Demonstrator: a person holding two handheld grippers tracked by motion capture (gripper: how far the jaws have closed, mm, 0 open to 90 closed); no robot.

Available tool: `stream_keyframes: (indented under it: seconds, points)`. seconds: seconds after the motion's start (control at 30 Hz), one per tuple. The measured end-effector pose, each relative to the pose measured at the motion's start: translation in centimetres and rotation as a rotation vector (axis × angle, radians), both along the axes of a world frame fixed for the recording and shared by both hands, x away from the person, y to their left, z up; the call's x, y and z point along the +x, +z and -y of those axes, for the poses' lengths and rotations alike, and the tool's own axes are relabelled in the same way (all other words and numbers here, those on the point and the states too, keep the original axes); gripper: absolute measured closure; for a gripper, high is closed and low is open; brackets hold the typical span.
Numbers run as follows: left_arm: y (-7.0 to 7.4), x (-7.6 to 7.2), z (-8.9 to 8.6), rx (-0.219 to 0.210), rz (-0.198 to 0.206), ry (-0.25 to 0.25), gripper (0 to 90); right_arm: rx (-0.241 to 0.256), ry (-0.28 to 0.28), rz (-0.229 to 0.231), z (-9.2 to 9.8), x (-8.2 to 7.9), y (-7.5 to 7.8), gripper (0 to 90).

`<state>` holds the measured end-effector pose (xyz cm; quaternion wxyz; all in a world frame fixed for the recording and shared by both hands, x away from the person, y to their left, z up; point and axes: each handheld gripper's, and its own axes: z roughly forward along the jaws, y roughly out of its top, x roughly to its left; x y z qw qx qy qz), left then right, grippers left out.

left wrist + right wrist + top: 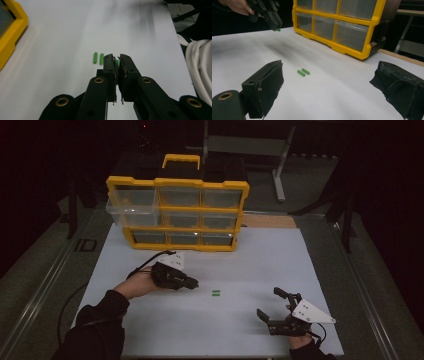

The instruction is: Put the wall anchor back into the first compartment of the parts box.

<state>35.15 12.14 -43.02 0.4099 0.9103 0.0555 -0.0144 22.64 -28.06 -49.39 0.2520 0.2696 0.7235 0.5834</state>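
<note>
The right gripper (274, 310) rests at 5 o'clock on the white table (250, 265), nearest the person, with its jaws spread wide and nothing between them. At the table centre lie two green pegs (216, 293), side by side, just apart from each other and untouched. At 9 o'clock from them, the left gripper (192, 282) has its jaws drawn narrow onto a third green peg (117, 62), held clear of the surface. At 12 o'clock, at the far edge, stands the yellow organizer (178, 213), upright, with nine clear drawers (220, 198) in three rows of three; the top-left drawer (131, 202) stands pulled out. Count: three pegs, one organizer, two grippers. Judged progress: one peg is picked up but not yet stowed; two remain to be collected, so the work appears at an early stage.
</note>
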Motion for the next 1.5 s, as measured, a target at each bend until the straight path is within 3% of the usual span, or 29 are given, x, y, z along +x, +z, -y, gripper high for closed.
stream_keyframes:
  seconds: [0.23, 0.4, 0.63, 0.77, 0.8, 0.87, 0.9, 0.97, 1.0, 1.13, 1.23, 1.27, 1.3, 1.33, 1.37, 1.5]
  points:
    - [2.4, -0.8, -1.9, 0.002, 0.025, 0.008, 83.3, -0.002, 0.000, 0.002, 0.0, 0.0, 0.0, 8.0]
    - [3.8, -1.0, -3.0, -0.004, 0.022, 0.018, 83.3, -0.005, 0.003, 0.003, -0.1, 0.0, 0.0, 8.0]
    - [6.0, -1.6, -5.3, -0.022, 0.065, 0.040, 83.3, -0.005, 0.004, 0.003, -0.1, 0.0, 0.0, 8.0]
    - [7.9, -1.9, -6.8, -0.045, 0.093, 0.070, 83.3, -0.005, 0.006, 0.002, -0.3, 0.1, 0.0, 8.1]
    - [9.0, -2.1, -7.6, -0.051, 0.108, 0.084, 83.3, -0.009, 0.010, 0.003, -0.3, 0.1, 0.0, 8.1]
    - [9.6, -2.2, -7.9, -0.059, 0.117, 0.093, 83.3, -0.009, 0.012, 0.002, -0.3, 0.1, 0.0, 8.1]
    - [10.7, -2.2, -8.6, -0.060, 0.129, 0.108, 83.3, -0.008, 0.009, 0.000, -0.3, 0.2, 0.0, 8.1]
    - [11.3, -2.3, -8.9, -0.061, 0.141, 0.118, 83.3, -0.007, 0.010, -0.001, -0.3, 0.2, 0.0, 8.1]
    - [12.3, -2.2, -9.4, -0.073, 0.148, 0.128, 83.3, -0.007, 0.011, 0.000, -0.4, 0.2, 0.0, 8.1]
    - [13.8, -2.1, -10.2, -0.090, 0.166, 0.143, 83.3, -0.007, 0.012, -0.001, -0.4, 0.2, 0.0, 8.1]
    - [15.8, -1.7, -11.1, -0.102, 0.199, 0.176, 83.3, -0.007, 0.012, -0.003, -0.4, 0.3, -0.1, 8.4]
    - [15.8, -1.7, -11.1, -0.102, 0.199, 0.176, 83.3, -0.007, 0.012, -0.003, -0.4, 0.3, -0.1, 8.4]
    - [17.0, -1.4, -11.6, -0.119, 0.212, 0.198, 83.3, -0.004, 0.011, -0.005, -0.5, 0.3, 0.0, 8.4]
    - [17.0, -1.4, -11.6, -0.119, 0.212, 0.198, 83.3, -0.004, 0.011, -0.005, -0.5, 0.3, 0.0, 8.4]
    - [18.0, -1.0, -12.1, -0.127, 0.234, 0.229, 83.3, -0.003, 0.009, -0.006, -0.5, 0.3, 0.0, 8.4]
    - [19.3, -0.3, -12.6, -0.147, 0.261, 0.278, 83.3, -0.006, 0.011, -0.001, -0.4, 0.3, 0.0, 8.4]
